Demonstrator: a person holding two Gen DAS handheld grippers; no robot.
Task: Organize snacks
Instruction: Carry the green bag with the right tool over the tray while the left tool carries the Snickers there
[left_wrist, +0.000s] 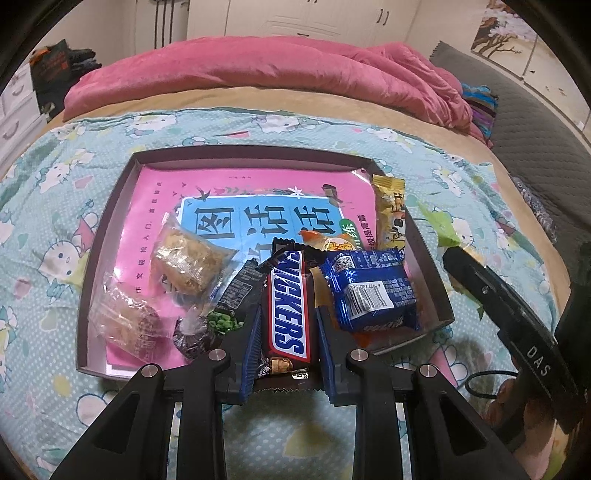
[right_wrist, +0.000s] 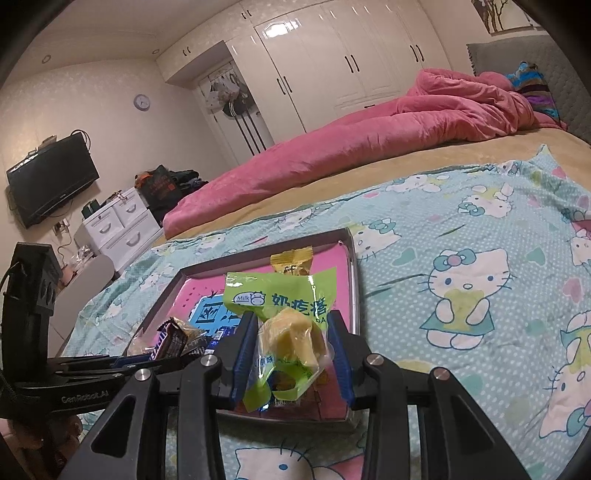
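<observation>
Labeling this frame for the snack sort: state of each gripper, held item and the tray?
left gripper: shut on Snickers bar, over the tray's near edge
Snickers bar: wrapped, held lengthwise between the pads
right gripper: shut on green milk-snack packet
green milk-snack packet: sealed, held upright
tray: open-topped, on the bed, several snacks inside
blue packet: sealed, lying in tray

A tray (left_wrist: 107, 229) lies on a bedsheet (left_wrist: 51, 177) spread over the bed, with a quilt (left_wrist: 229, 66) heaped behind it. A book (left_wrist: 155, 192) lies flat in the tray, snack packets upon it. A Snickers bar (left_wrist: 290, 299) sits over the tray's near edge; a milk snack packet (right_wrist: 284, 317) stands over its right side.
</observation>
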